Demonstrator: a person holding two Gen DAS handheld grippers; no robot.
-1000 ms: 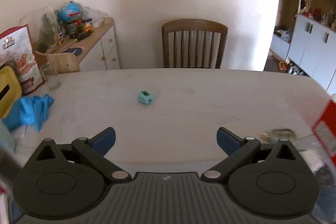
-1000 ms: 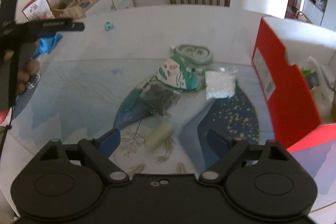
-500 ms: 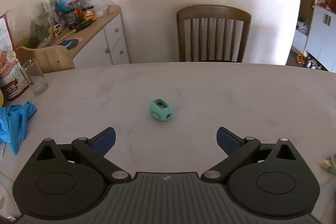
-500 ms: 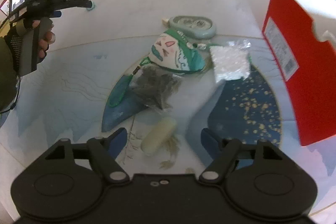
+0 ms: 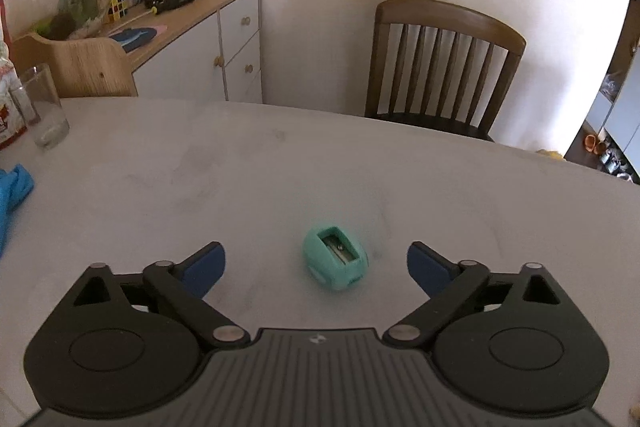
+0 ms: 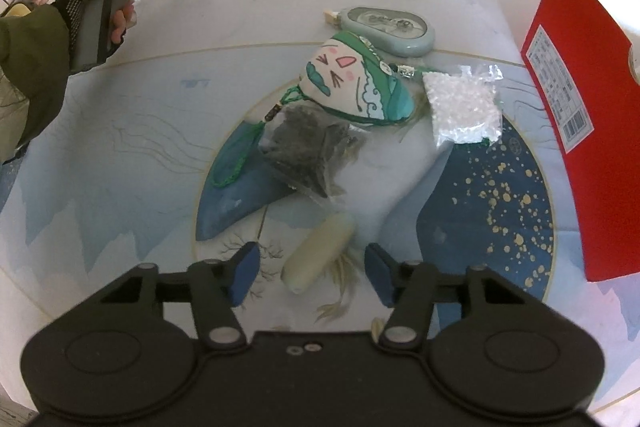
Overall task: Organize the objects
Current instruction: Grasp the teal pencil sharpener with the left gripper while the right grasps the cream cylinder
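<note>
Teal sharpener [image 5: 335, 262] lies untouched between the wide-apart, just-narrowing jaws of the left gripper [image 5: 316, 263].

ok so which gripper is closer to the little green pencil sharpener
Left. The left gripper has the pencil sharpener between its open jaws, untouched. The right gripper is far off, over the cream oval piece on the printed mat.

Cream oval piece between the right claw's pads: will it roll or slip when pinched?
The cream oval piece looks smooth and rounded, so it may squirt sideways under the right claw. It lies at a slant to the pads, which have been closing and aren't touching it yet. It probably rolls easily on the glossy mat.
</note>
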